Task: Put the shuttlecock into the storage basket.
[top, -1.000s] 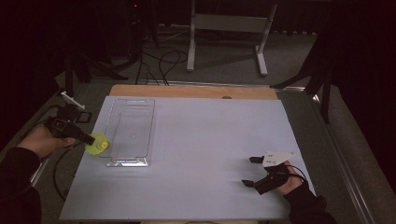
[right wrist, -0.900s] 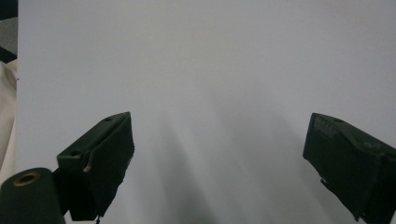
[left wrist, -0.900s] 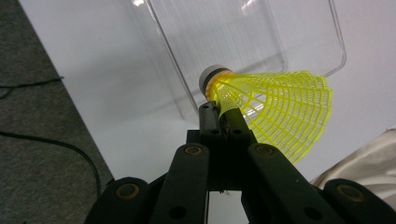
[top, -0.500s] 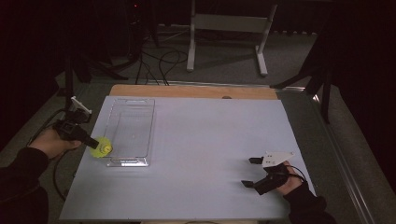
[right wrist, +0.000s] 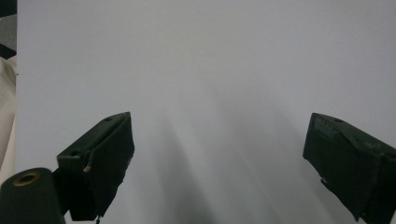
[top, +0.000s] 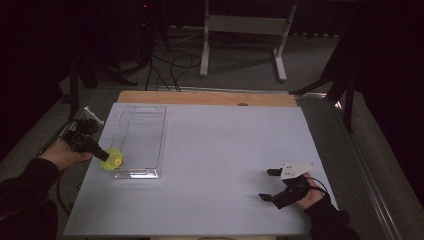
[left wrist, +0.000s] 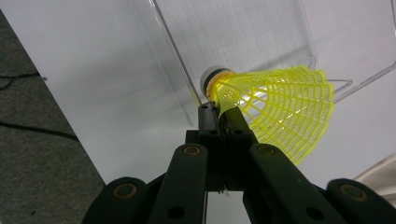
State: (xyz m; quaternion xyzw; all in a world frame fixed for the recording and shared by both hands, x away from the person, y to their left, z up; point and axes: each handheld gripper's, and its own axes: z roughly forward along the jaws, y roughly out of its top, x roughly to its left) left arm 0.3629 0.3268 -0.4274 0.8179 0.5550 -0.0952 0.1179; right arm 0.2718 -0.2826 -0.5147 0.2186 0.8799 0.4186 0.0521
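My left hand-held gripper [top: 102, 155] is clenched on a neon yellow plastic mesh shuttlecock [top: 112, 160], jaws pinched tight on the skirt right by the neck. In the left gripper view the left hand-held gripper [left wrist: 223, 112] has the shuttlecock [left wrist: 275, 105] sticking out just past its tips and leaning off to the right, white cap with an orange band pointing up and away, the flared yellow netting spreading out to the right. The cap sits right at the edge of the clear rectangular plastic tray [left wrist: 243, 42], which lies straight ahead of the jaws; can't tell if it's actually touching the wall or just beside it. From the high view the clear tray [top: 162, 135] stretches away on the far side of that gripper, long side running away from me, and the shuttlecock is at its near left corner, over the rim area.

My right hand-held gripper [top: 269, 185] is well apart from all that, way off to the side near my edge of the white-covered bench [top: 225, 145]. It's released, jaws spread wide, gripping nothing. In the right gripper view the right hand-held gripper [right wrist: 219, 163] has just plain white bench top [right wrist: 210, 70] between and ahead of its two black pads [right wrist: 109, 158]. My left hand [top: 62, 156] hangs off the bench's side edge, above the grey floor [top: 30, 150].
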